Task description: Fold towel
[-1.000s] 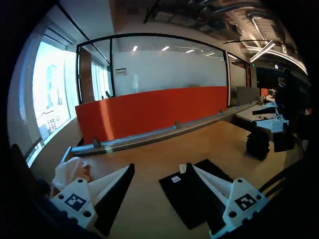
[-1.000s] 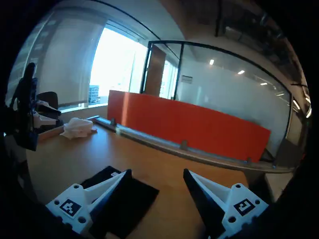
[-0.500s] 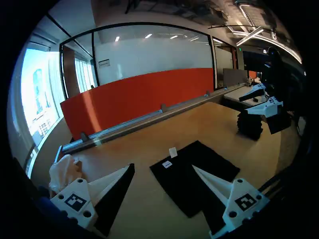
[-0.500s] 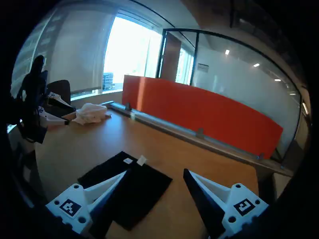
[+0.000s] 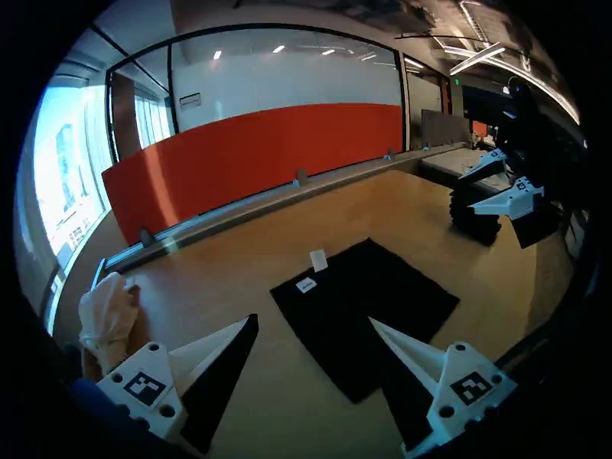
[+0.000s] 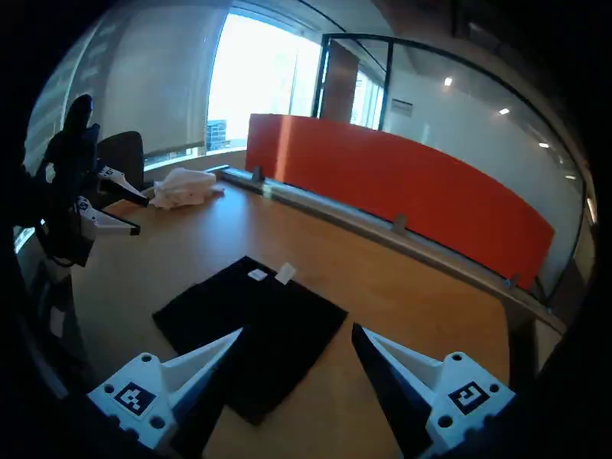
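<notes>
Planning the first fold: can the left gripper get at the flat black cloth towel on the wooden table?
Probably yes. The left gripper is open, and the flat black cloth towel lies spread just ahead of it on the wooden table, nothing between; the crumpled white cloth sits off to one side.

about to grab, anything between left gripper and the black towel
Nothing visible does. The black towel lies flat on the wooden desk ahead of the open left gripper; the white cloth sits off to one side.
</notes>
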